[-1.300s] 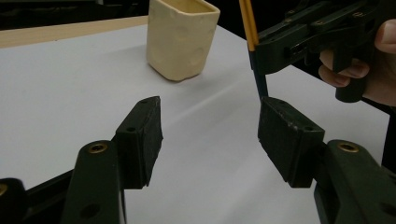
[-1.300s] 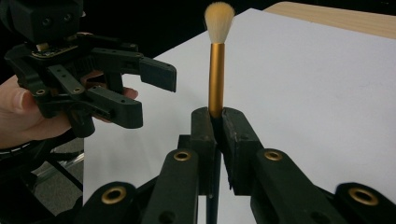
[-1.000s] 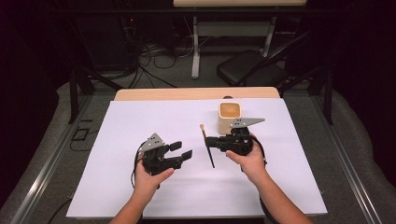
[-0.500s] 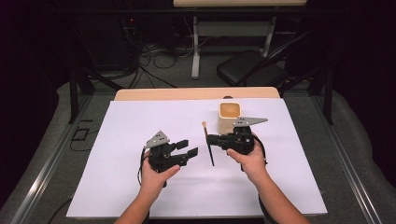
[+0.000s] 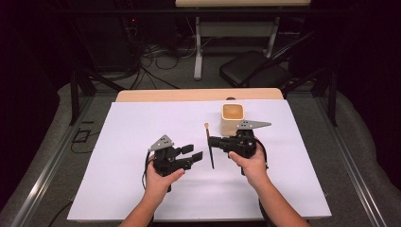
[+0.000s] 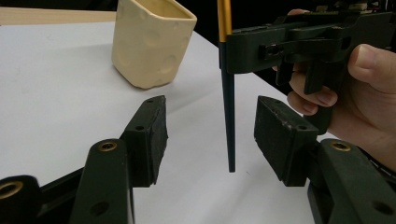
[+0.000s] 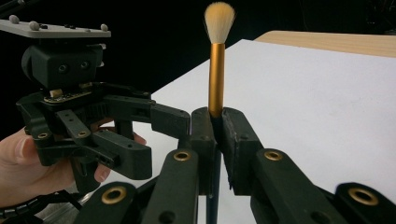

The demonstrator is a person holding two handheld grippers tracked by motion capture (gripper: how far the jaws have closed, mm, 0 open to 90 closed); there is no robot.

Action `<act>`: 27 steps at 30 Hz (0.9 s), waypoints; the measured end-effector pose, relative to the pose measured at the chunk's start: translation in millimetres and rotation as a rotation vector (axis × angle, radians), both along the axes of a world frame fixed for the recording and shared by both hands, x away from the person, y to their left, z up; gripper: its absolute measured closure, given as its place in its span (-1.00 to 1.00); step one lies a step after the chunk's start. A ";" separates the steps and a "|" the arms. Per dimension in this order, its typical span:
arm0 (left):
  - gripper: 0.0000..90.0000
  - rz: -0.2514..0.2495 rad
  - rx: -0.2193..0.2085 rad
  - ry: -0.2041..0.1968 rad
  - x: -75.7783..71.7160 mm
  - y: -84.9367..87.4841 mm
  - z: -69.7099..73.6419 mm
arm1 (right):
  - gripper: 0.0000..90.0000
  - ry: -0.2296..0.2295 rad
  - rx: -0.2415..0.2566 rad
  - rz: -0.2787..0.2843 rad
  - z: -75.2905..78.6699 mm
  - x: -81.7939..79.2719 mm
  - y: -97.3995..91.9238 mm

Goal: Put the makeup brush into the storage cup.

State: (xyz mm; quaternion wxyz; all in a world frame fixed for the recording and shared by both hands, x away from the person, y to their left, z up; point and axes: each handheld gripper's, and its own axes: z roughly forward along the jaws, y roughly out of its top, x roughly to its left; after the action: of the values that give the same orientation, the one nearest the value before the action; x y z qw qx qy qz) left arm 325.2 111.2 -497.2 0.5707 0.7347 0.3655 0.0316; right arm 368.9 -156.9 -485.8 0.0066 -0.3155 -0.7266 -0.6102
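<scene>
Here, centre of the high view: right gripper (image 5: 215,142) held level, pointing left, jaws clamped on a brush (image 5: 209,151) standing nearly upright, dark tapered handle tip down by the white sheet (image 5: 118,142), gold ferrule and pale soft bristles above. Left gripper (image 5: 191,155), lower left of it, points toward the handle; its jaws, part open, have just been closing, the handle between them, untouched. Cream dimpled square cup (image 5: 232,118) sits just behind.

Two black tools (image 5: 191,153) (image 5: 216,141) with brass-coloured pivot screws, grey three-cornered top plates, black trailing cables, bare forearms.
</scene>
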 end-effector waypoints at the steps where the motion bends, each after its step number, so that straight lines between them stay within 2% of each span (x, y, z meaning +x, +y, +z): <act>1: -0.02 -0.004 -0.004 0.004 -0.2 -0.7 -0.7 | 0.85 0.002 0.001 0.000 -0.6 -0.3 0.2; 6: 0.02 -0.011 -0.001 0.012 -0.1 -2.6 -2.8 | 0.85 0.018 0.030 -0.010 -4.6 -0.6 1.2; 14: 0.10 -0.014 -0.012 0.037 1.4 -4.7 -7.7 | 0.85 0.035 0.038 -0.016 -11.2 -2.1 7.1; 20: 0.17 -0.020 -0.011 0.042 2.3 -7.2 -10.4 | 0.85 0.061 0.071 -0.022 -14.7 -2.8 8.6; 27: 0.31 -0.024 -0.029 0.072 3.4 -9.8 -12.4 | 0.85 0.070 0.087 -0.023 -17.0 -3.6 10.0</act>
State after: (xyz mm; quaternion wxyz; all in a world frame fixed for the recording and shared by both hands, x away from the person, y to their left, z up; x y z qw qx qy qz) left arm 328.6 101.4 -509.6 0.5680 0.7314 0.3775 -0.0069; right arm 365.3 -146.9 -502.8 0.0388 -0.3446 -0.6951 -0.6298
